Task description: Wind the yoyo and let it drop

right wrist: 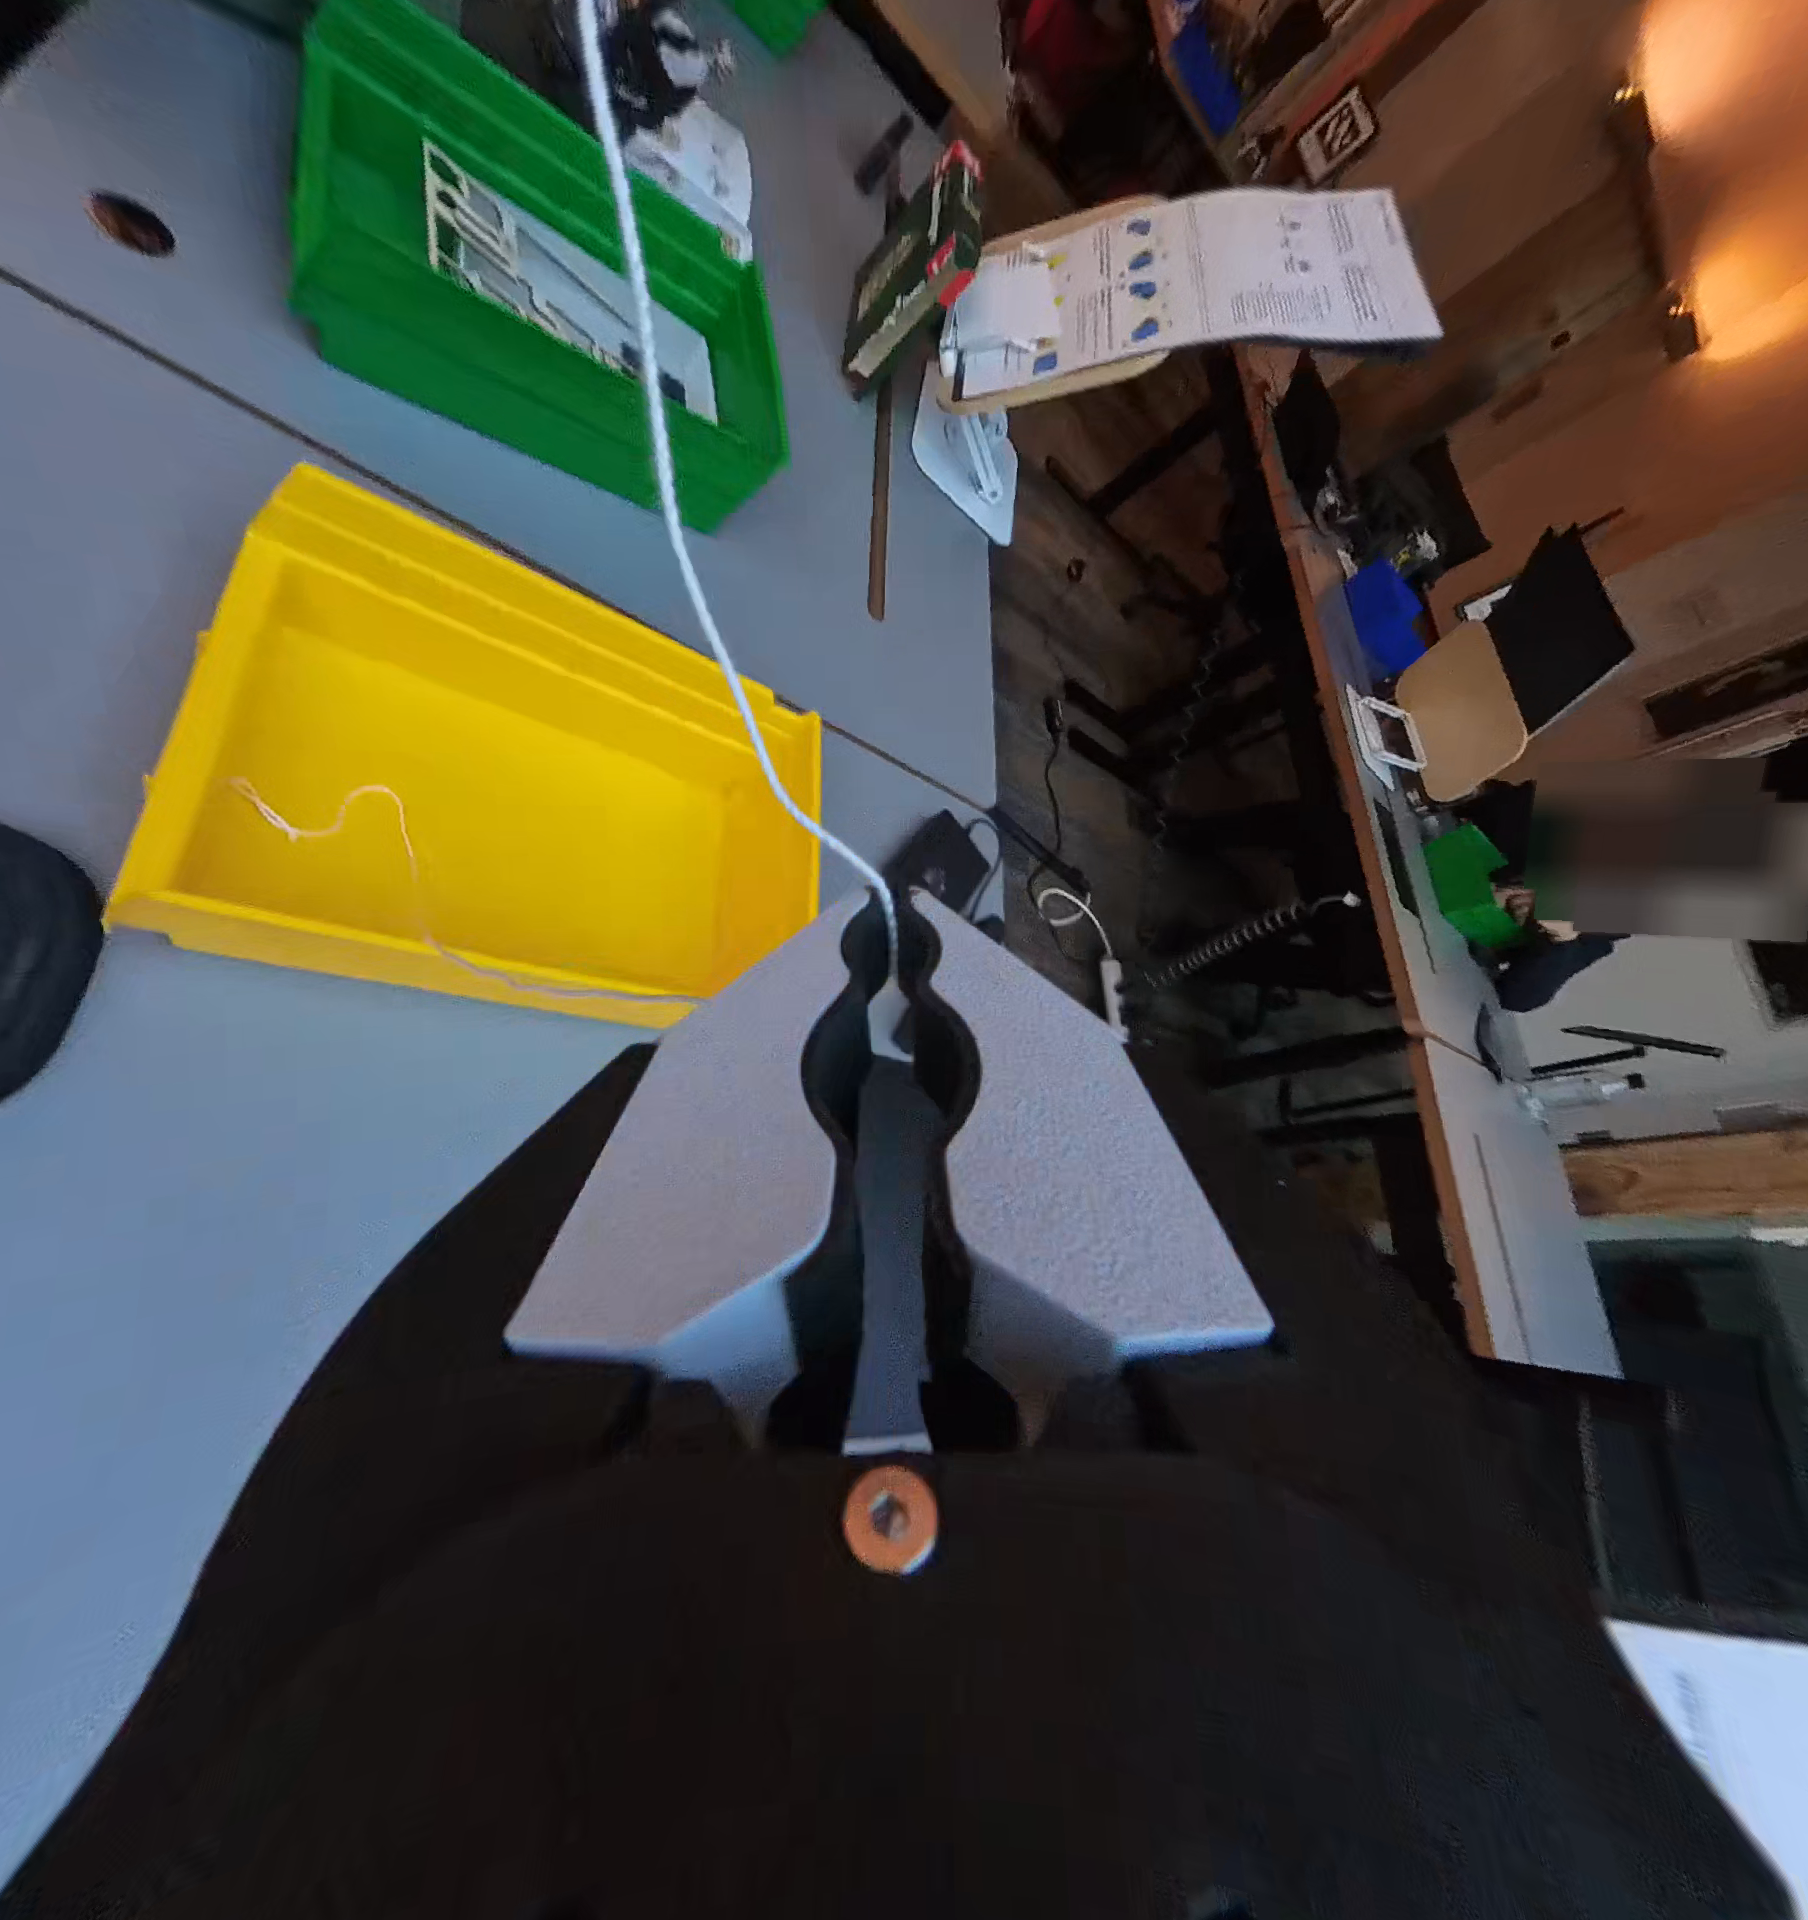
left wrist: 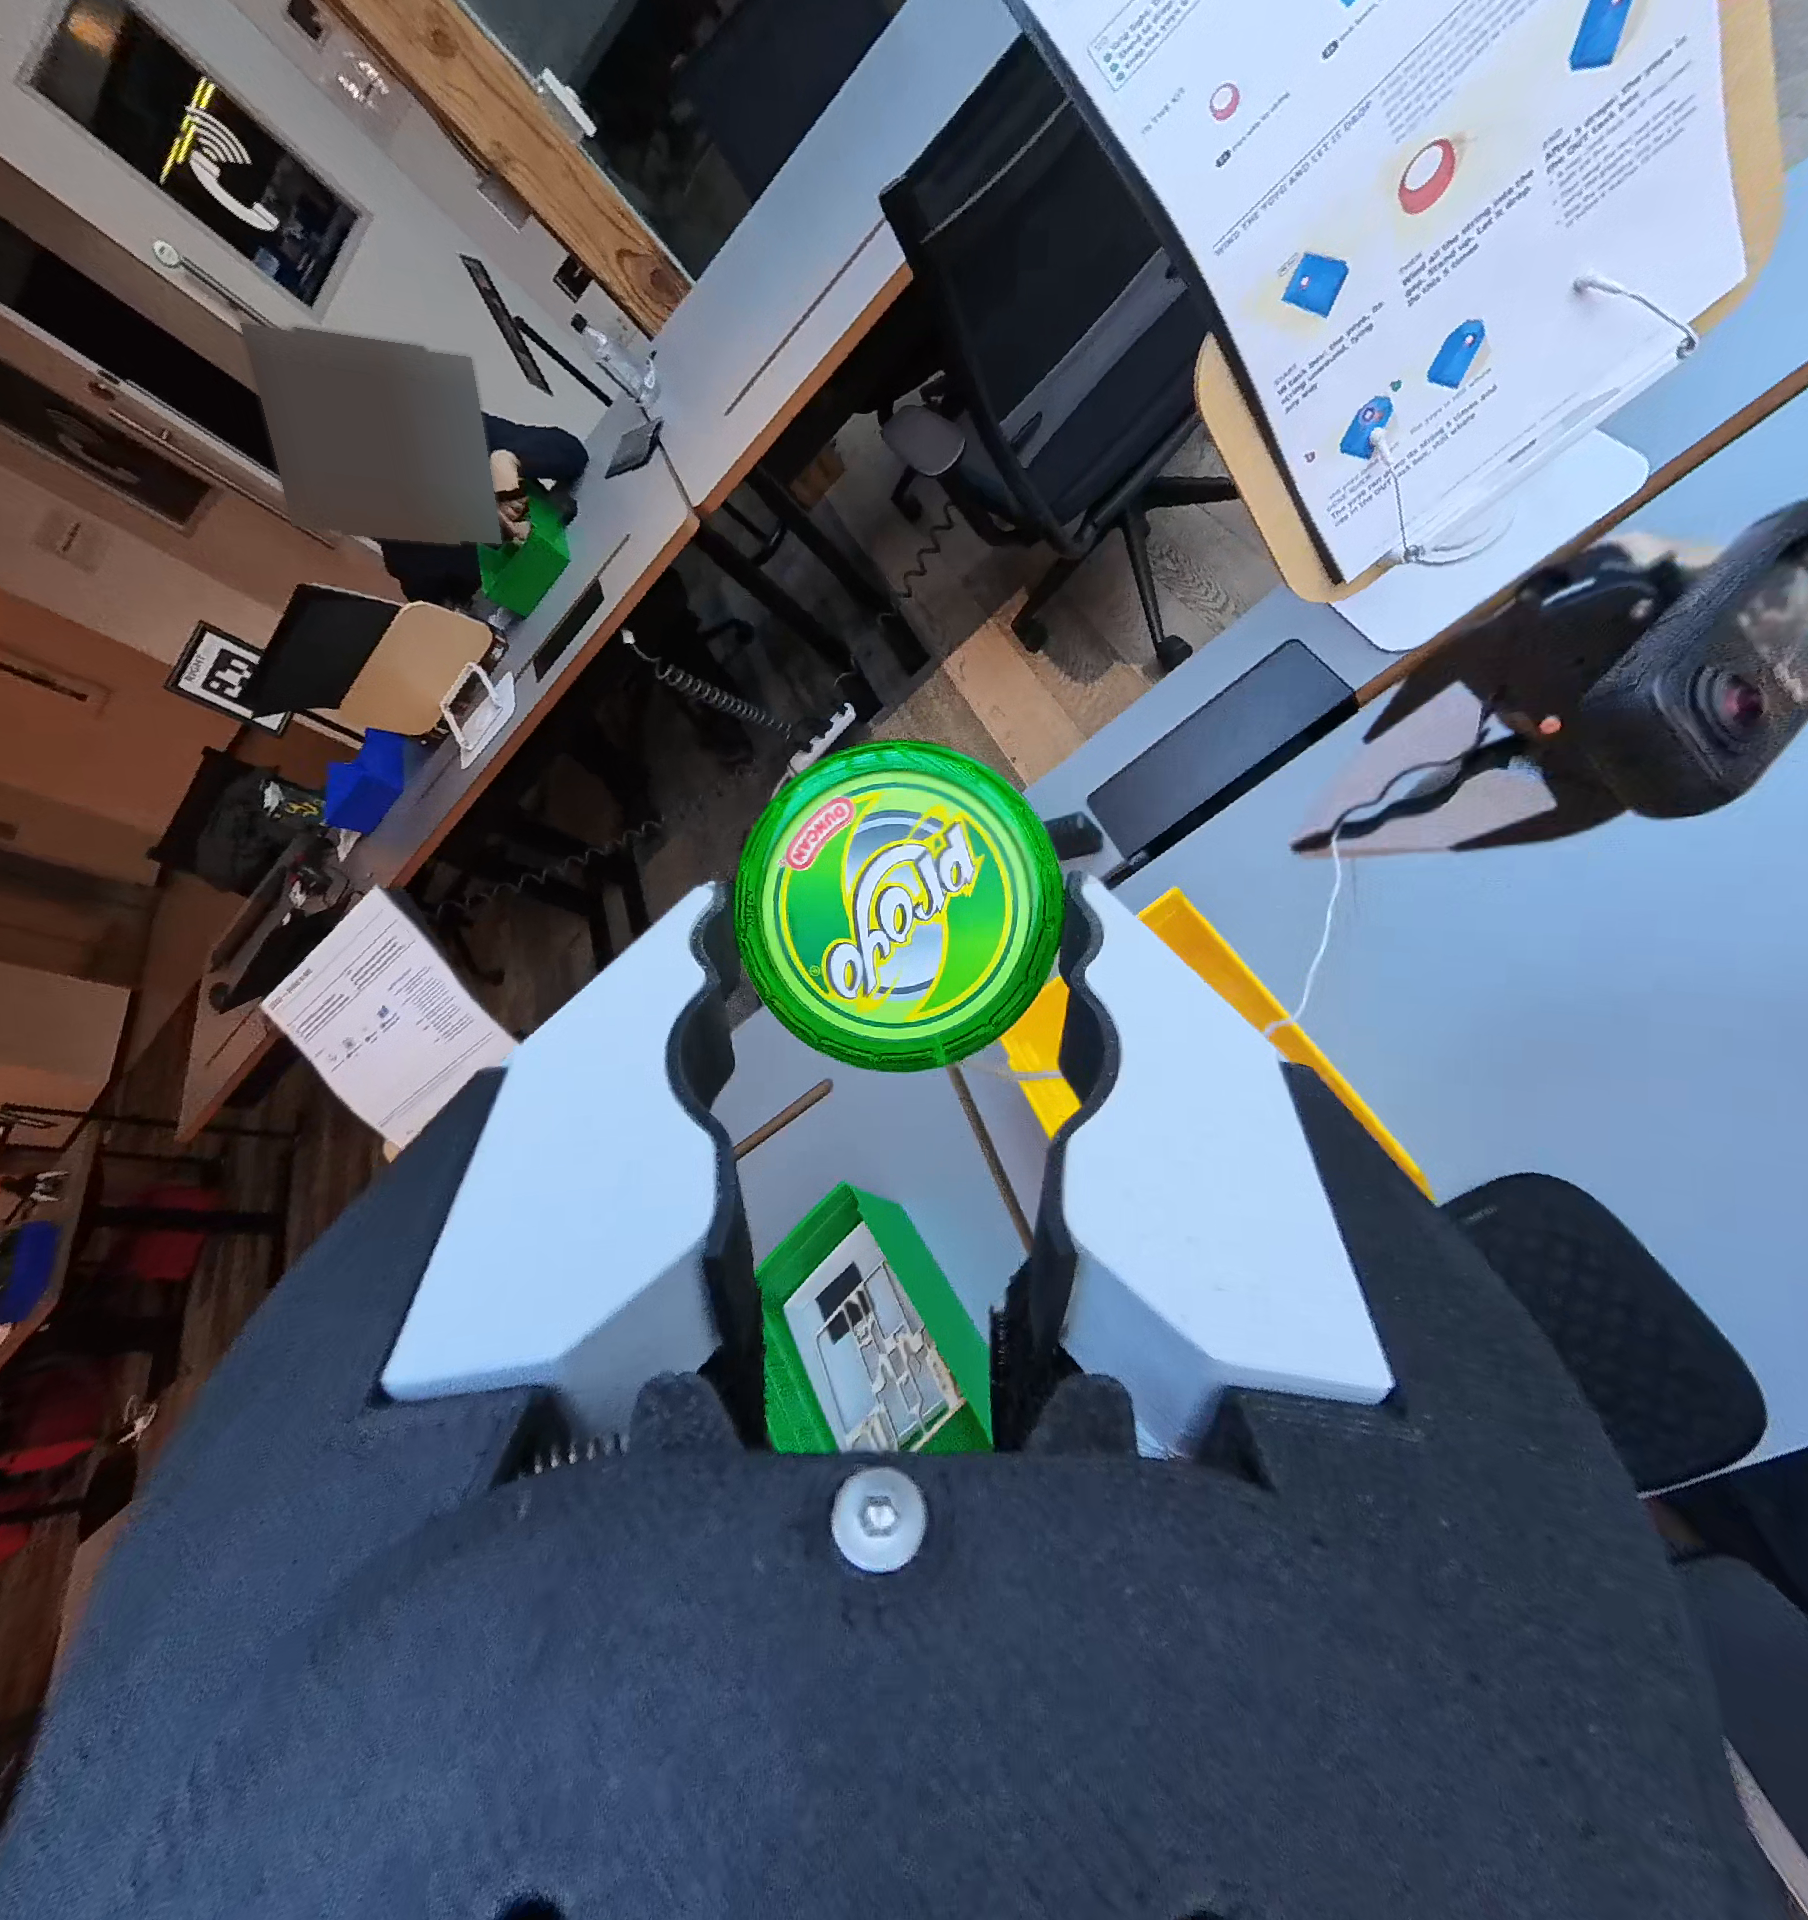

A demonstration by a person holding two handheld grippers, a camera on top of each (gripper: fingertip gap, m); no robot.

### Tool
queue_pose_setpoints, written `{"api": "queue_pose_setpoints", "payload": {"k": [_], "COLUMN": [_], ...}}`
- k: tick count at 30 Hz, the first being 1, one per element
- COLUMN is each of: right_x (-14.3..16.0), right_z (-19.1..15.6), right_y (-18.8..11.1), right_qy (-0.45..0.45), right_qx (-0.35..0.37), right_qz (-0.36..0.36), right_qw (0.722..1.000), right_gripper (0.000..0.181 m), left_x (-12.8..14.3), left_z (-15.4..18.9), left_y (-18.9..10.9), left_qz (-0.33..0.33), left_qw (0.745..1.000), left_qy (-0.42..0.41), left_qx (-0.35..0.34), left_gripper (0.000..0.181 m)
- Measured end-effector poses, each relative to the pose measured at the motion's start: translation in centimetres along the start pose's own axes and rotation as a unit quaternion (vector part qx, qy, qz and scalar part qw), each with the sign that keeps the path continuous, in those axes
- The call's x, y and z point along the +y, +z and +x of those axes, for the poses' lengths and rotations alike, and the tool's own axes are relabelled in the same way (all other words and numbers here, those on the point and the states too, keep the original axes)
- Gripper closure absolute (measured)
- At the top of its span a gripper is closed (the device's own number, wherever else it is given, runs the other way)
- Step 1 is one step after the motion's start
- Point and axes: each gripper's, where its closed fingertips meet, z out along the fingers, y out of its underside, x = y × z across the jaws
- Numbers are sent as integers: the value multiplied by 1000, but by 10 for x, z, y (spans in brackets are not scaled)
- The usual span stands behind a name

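Observation:
A green yoyo [left wrist: 898, 904] sits flat-face toward the camera between the two fingertips of my left gripper [left wrist: 898, 930], which is shut on its rim, above the table. A white string [left wrist: 1324, 935] runs from the yoyo's lower edge up to my right gripper [left wrist: 1336, 831], at the right of the left wrist view. In the right wrist view my right gripper [right wrist: 892, 906] is shut on the string [right wrist: 671, 499], which runs taut up and out of the top of the frame. The yoyo does not show there.
A yellow bin [right wrist: 464, 727] holding a thin loose thread and a green bin [right wrist: 536, 312] with a card inside stand on the grey table [right wrist: 152, 1247]. An instruction sheet on a stand [left wrist: 1451, 260] is at the back. A black round pad [right wrist: 6, 966] lies beside the yellow bin.

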Motion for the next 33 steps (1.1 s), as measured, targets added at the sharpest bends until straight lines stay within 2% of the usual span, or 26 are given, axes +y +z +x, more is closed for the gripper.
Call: {"api": "queue_pose_setpoints", "payload": {"k": [1, 4, 8, 12, 16, 21, 24, 28, 33], "right_x": [1, -9, -28, -49, -55, -52, -40, -10, 45], "right_z": [9, 37, 74, 105, 130, 162, 166, 157, 130], "right_y": [-10, -47, -102, -161, -222, -285, -306, -315, -314], "right_qy": [-21, -80, -127, -176, -219, -214, -194, -188, -124], "right_qx": [0, 9, 37, 72, 99, 147, 150, 130, 81], "right_qz": [-32, -105, -199, -265, -329, -387, -414, -439, -440], "right_qw": [999, 991, 971, 945, 913, 885, 877, 869, 886], "right_gripper": [181, 181, 181, 181, 181, 181, 181, 181, 181], "left_x": [2, 11, 17, 21, 22, 4, -8, -20, -28], "left_z": [-3, -4, 8, 22, 48, 82, 99, 122, 140], "left_y": [-4, -10, 2, 29, 60, 84, 95, 108, 123], "left_qz": [2, 9, 32, 45, 47, 67, 78, 92, 113], "left_qw": [1000, 1000, 998, 994, 990, 982, 978, 973, 970], "left_qy": [-4, -13, -25, -37, -28, -8, 0, 9, 9], "left_qx": [-1, 6, 50, 90, 133, 177, 194, 214, 213], "left_gripper": [119, 119, 119, 119, 119, 120, 119, 119, 119]}}
